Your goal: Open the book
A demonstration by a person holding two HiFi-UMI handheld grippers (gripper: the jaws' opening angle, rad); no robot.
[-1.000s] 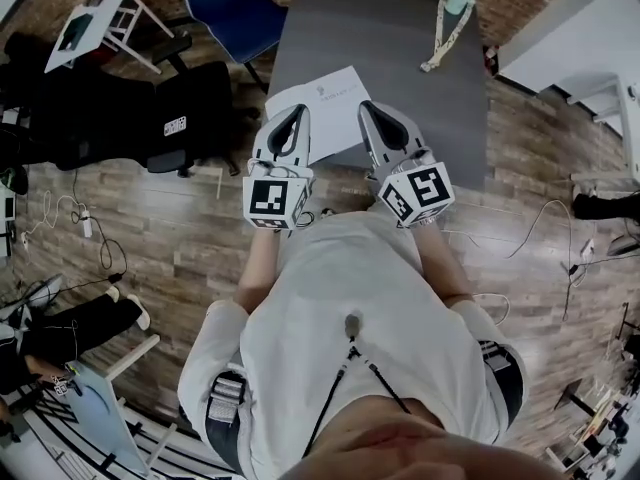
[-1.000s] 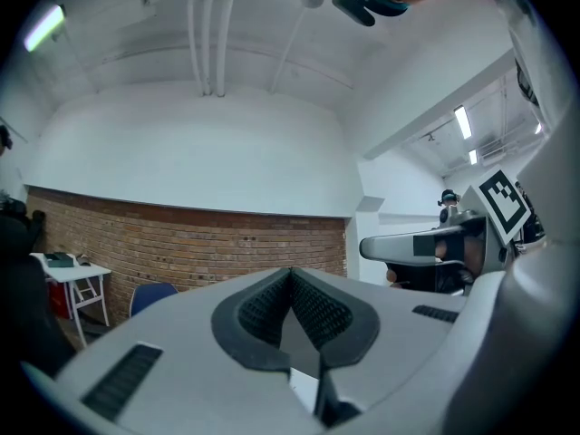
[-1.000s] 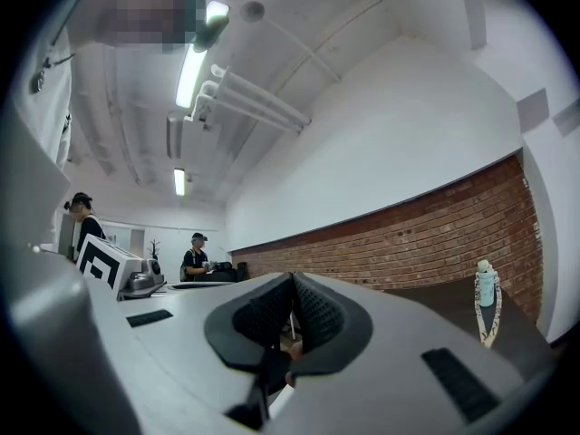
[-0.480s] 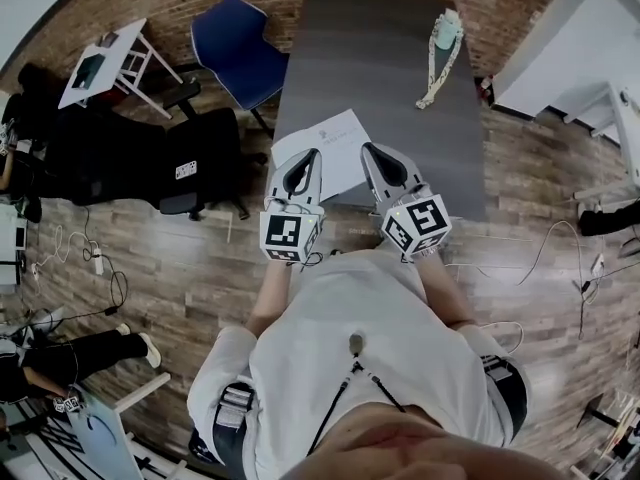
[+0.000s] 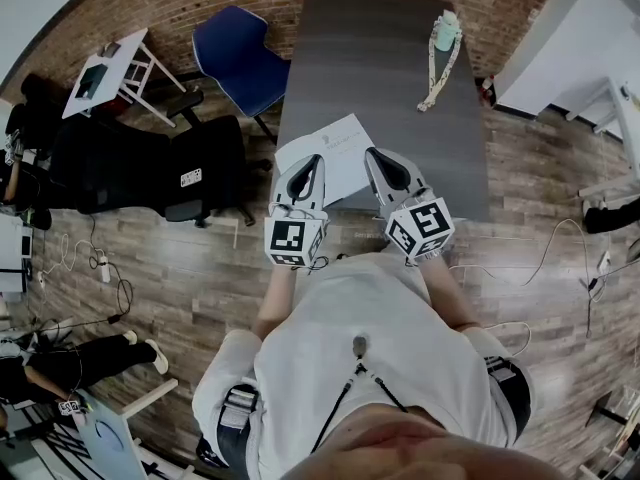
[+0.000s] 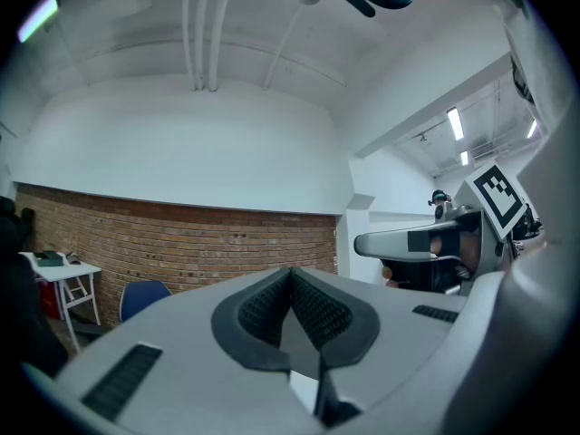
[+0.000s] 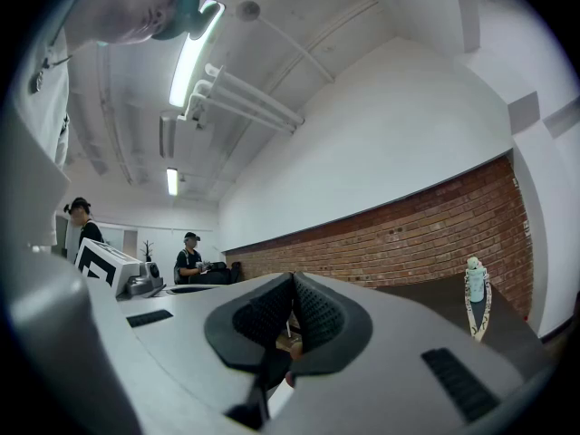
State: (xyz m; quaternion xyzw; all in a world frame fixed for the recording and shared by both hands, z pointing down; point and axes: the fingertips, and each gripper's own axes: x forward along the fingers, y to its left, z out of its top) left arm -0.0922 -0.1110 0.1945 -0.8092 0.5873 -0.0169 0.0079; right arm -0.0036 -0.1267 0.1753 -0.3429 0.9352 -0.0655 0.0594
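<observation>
Book: closed, white, flat at near edge of table, skewed. Lies just ahead of and below both grippers. Left gripper over its near-left corner, right gripper at its right edge. Both pressed together, empty.

In the head view the near edge of the book is hidden under the left gripper and the right gripper, and the print on its cover is too small to read. The hands holding the grippers are covered by the marker cubes. At the upper right of the tabletop, a pale bottle-like thing with a strap is too small to identify. A person at the lower left is cut off by the frame's edge. In the left gripper view, a white sliver below the fingers cannot be identified.
</observation>
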